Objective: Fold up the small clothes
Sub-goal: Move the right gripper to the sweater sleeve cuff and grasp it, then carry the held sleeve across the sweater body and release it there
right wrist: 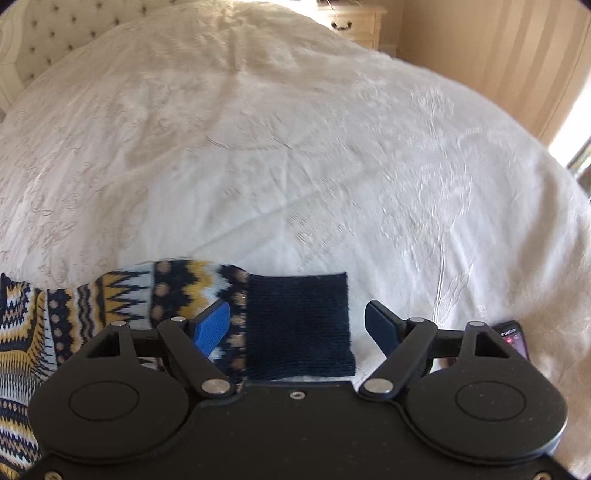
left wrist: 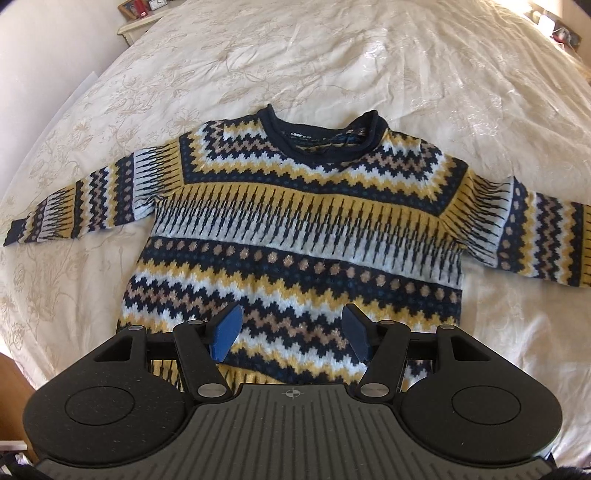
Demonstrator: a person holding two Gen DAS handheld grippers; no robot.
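A small knit sweater (left wrist: 295,221) in navy, yellow and white zigzag bands lies flat and face up on the bed, both sleeves spread out, collar (left wrist: 321,136) at the far side. My left gripper (left wrist: 291,332) is open and empty, hovering over the sweater's lower hem. In the right wrist view the sweater's right sleeve (right wrist: 147,299) runs in from the left and ends in a navy cuff (right wrist: 299,325). My right gripper (right wrist: 297,325) is open, its fingers on either side of that cuff, just above it.
The cream embroidered bedspread (left wrist: 332,55) covers the whole bed. A bedside table (left wrist: 140,18) with small items stands far left. A cream dresser (right wrist: 362,26) stands beyond the bed. A phone (right wrist: 515,338) lies on the bedspread by my right gripper.
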